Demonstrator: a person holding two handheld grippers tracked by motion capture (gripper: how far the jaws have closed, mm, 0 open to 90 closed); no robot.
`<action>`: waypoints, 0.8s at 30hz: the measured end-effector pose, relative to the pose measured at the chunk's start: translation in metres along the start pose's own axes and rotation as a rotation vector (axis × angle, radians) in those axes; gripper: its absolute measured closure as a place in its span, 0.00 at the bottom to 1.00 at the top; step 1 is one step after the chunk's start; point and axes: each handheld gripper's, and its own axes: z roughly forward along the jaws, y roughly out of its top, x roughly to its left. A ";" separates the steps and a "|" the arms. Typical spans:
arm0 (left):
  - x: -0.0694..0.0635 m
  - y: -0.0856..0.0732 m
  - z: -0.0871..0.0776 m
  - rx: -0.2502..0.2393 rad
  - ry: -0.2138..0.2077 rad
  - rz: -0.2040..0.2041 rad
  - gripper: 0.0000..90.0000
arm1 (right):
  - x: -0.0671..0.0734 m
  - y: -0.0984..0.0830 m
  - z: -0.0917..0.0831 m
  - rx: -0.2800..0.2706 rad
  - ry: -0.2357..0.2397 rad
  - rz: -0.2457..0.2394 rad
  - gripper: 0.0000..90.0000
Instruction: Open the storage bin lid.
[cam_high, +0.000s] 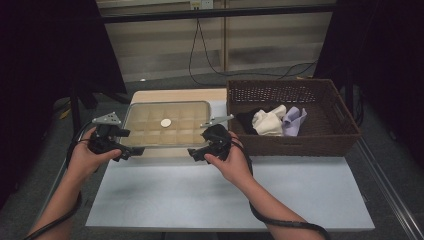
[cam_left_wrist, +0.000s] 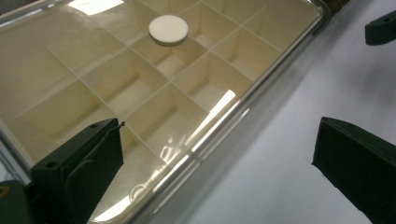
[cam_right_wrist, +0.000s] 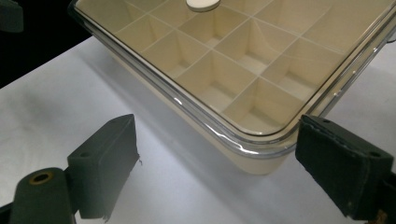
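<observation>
I can't read any lettering from here: the clear-lidded compartment box (cam_high: 166, 124) carries no label, nor does the round white disc (cam_high: 165, 122) at its middle, nor the wicker basket (cam_high: 292, 142) beside it.

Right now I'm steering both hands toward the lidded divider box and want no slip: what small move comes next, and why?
Probably ease both grippers forward until the jaws straddle the box's near corners. The left gripper and right gripper stand open, and each sees a corner of the clear lid between its jaws, untouched.
</observation>
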 end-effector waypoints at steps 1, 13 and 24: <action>0.002 0.001 -0.001 0.003 0.001 -0.001 0.02 | 0.000 0.001 0.001 -0.001 0.004 -0.001 0.14; 0.019 0.000 0.003 0.006 0.019 -0.024 0.02 | -0.006 0.008 0.010 -0.011 -0.025 0.041 0.13; 0.033 0.002 0.005 0.027 0.032 -0.022 0.02 | -0.009 0.017 0.021 -0.014 -0.091 0.064 0.13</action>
